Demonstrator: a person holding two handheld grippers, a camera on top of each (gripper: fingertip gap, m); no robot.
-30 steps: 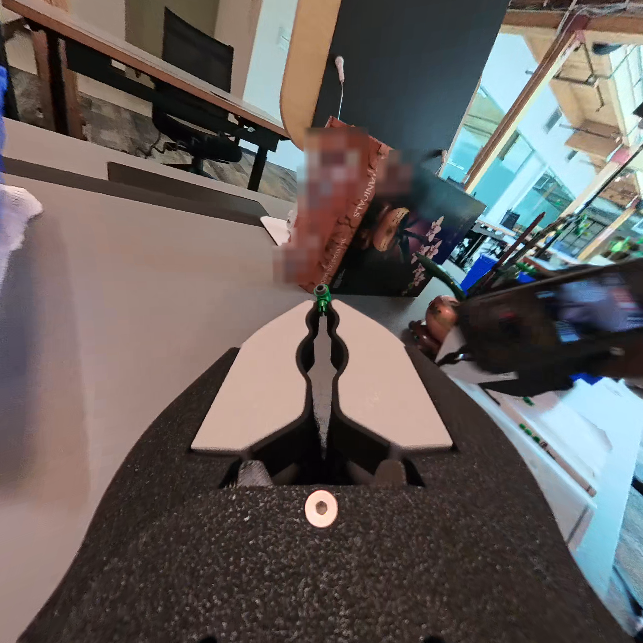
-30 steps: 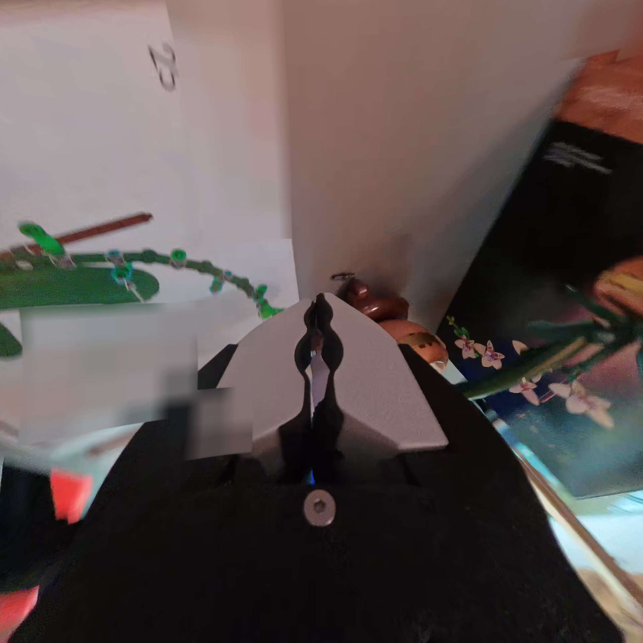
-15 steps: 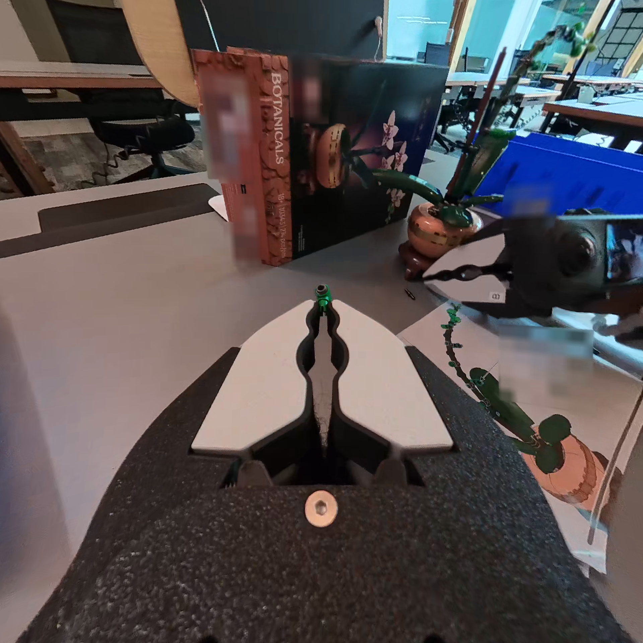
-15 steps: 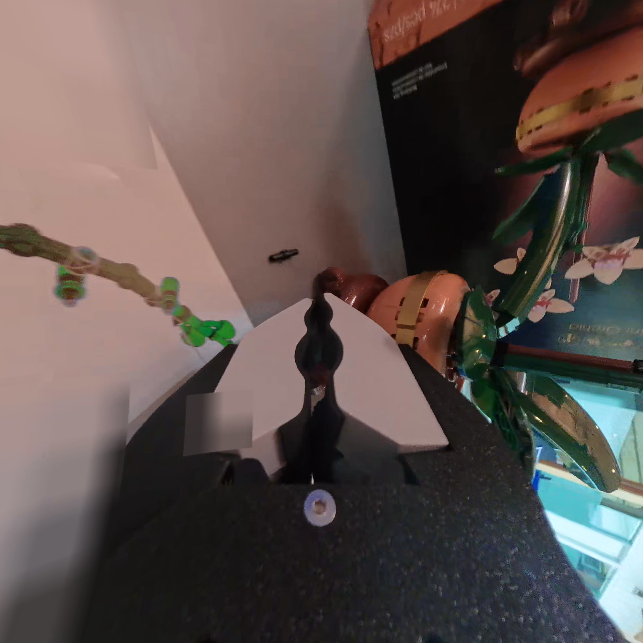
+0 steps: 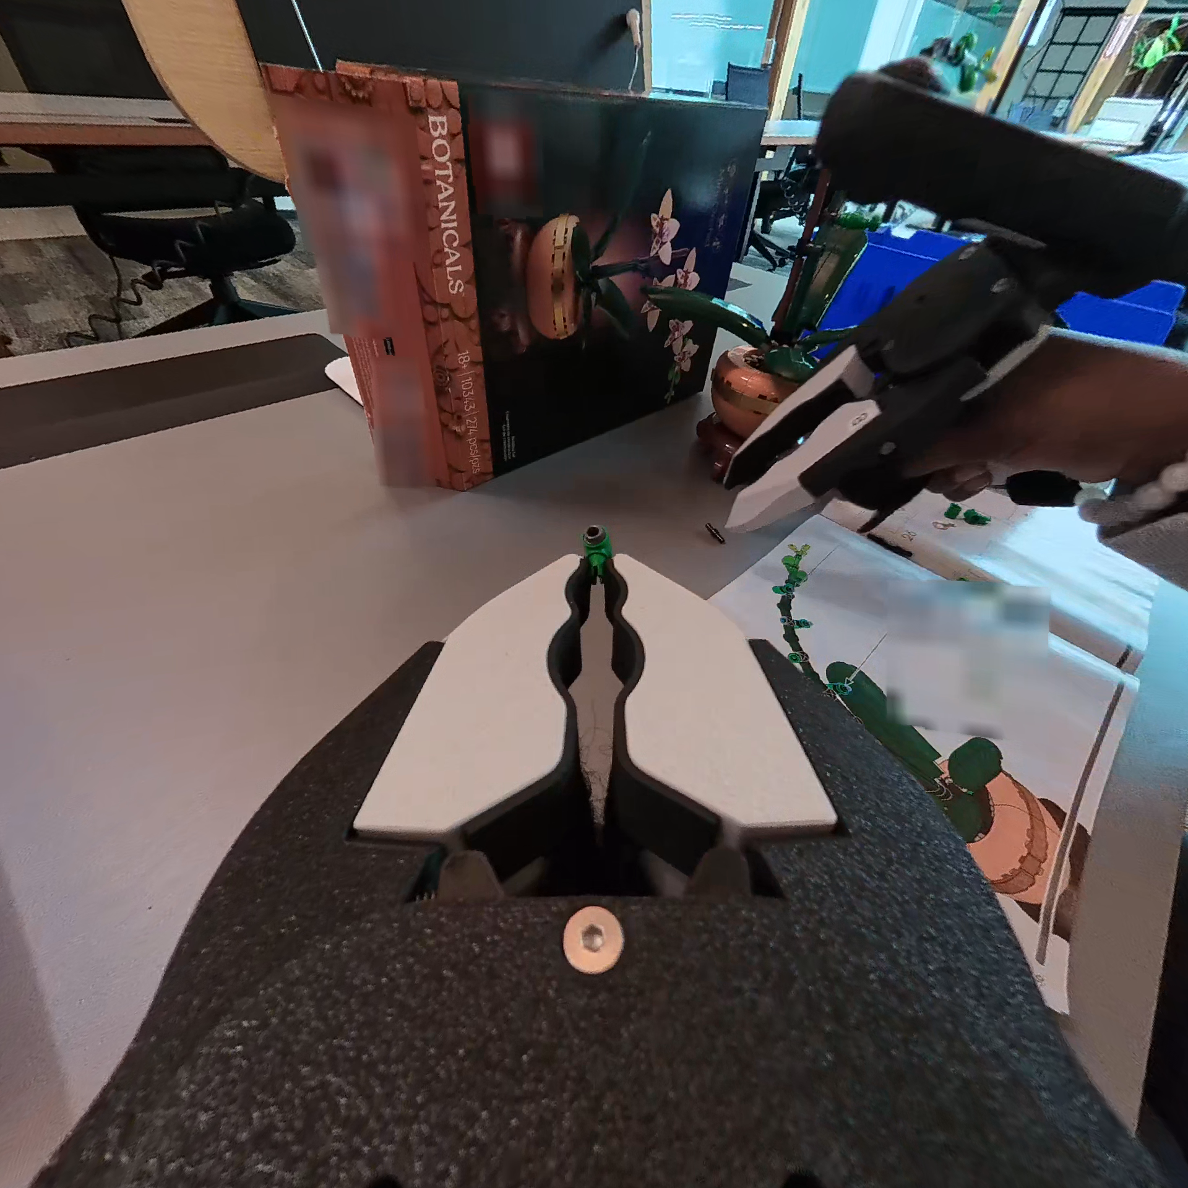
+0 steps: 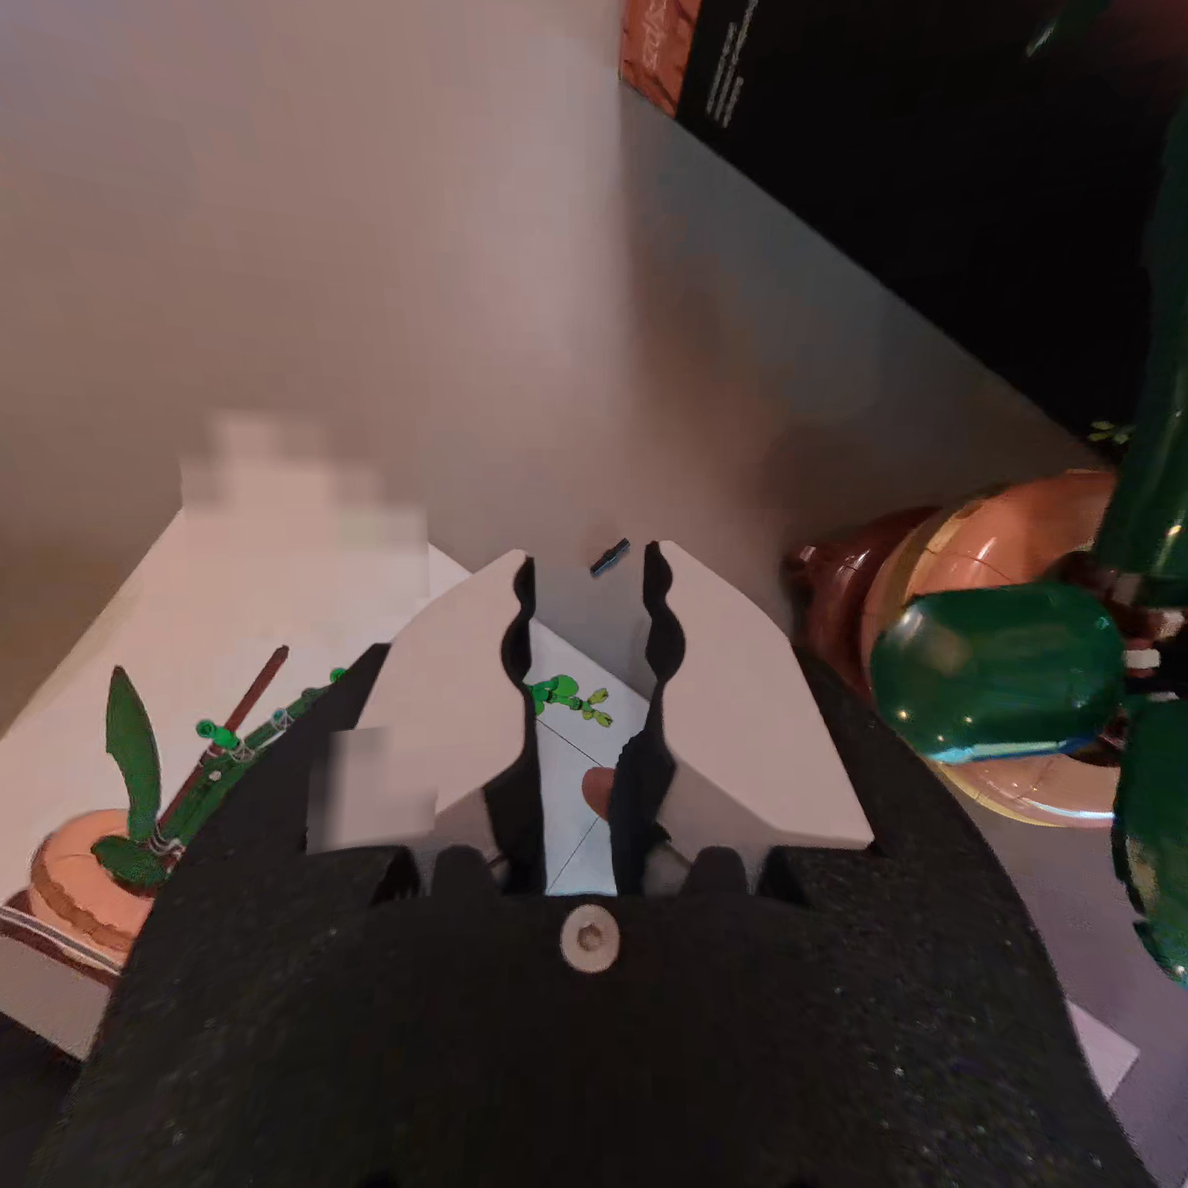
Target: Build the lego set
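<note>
My left gripper [image 5: 598,566] is shut on a small green connector piece [image 5: 596,545] that sticks out past its fingertips, above the grey table [image 5: 225,546]. My right gripper [image 6: 588,559] is open and empty. A small black pin [image 6: 609,557] lies on the table just beyond and between its fingertips, untouched. In the left wrist view the right gripper [image 5: 739,498] hovers with its tips just right of the same black pin [image 5: 714,533]. A brick-built orchid pot [image 5: 749,392] with green leaves stands behind it; it also shows in the right wrist view [image 6: 977,578].
A dark set box [image 5: 546,270] stands upright at the back of the table. An open instruction booklet [image 5: 900,643] lies to the right, with small green pieces [image 5: 964,512] on it. A person's hand [image 5: 1061,411] holds the right gripper. Office desks and chairs lie beyond. Tip to tip, the grippers are about 15 centimetres apart. From the right gripper's tips to the brick-built orchid pot [image 5: 749,392] is close to 6 centimetres. It turns up in the right wrist view [image 6: 917,548] as well.
My right gripper has opened and swung down over the black pin. My left gripper has stayed shut on the green piece while its view turned toward the box and pot.
</note>
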